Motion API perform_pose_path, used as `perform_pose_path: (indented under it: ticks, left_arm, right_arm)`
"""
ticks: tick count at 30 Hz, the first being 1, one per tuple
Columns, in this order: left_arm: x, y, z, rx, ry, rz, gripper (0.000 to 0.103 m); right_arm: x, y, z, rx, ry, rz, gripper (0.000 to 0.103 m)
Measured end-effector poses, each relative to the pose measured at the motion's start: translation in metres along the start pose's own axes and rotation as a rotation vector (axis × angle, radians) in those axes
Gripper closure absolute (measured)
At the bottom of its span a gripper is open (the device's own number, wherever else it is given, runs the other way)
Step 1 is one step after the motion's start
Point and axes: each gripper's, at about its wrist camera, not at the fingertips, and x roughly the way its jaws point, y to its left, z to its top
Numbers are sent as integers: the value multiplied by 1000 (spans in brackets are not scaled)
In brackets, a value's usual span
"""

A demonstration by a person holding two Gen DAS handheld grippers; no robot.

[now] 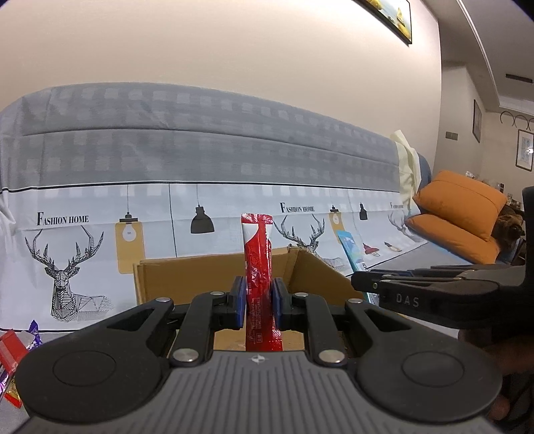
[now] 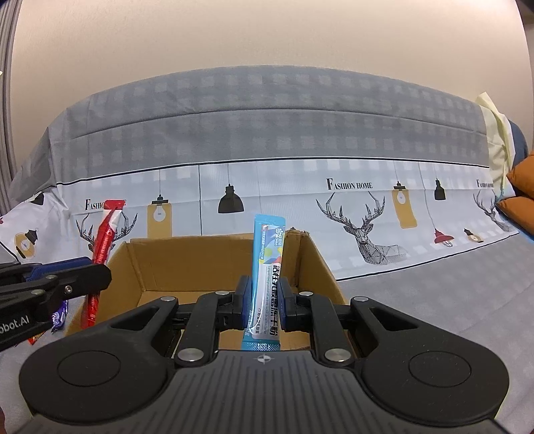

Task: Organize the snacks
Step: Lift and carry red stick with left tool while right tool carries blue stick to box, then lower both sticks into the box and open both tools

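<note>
Snacks in both hands here. Left tongs (image 1: pixel 257 297) are clamped on a red stick sachet (image 1: pixel 257 267), held upright in front of the open cardboard box (image 1: pixel 207 270). Right tongs (image 2: pixel 264 300) are pinched on a blue stick sachet (image 2: pixel 267 277), also upright, right over the near edge of that same box (image 2: pixel 187 263). The left wrist view catches stuff the right one doesn't: orange cushions (image 1: pixel 460 213) off to the right, a framed picture (image 1: pixel 390 16) up on the wall, and a clearer look at loose red and purple wrappers (image 1: pixel 16 347) at the far left. The right wrist view looks deeper into the box. Deer-print sofa cover (image 2: pixel 267 140) sits behind the box in both views.
</note>
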Motion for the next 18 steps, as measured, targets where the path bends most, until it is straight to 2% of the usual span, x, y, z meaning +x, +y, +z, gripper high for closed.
perform_pose_path:
  ticks: [18]
  left_arm:
    - [6,-8,-2,13,-4,-25,85]
  right_arm:
    - [-1,1,0,-16,-8,2,85]
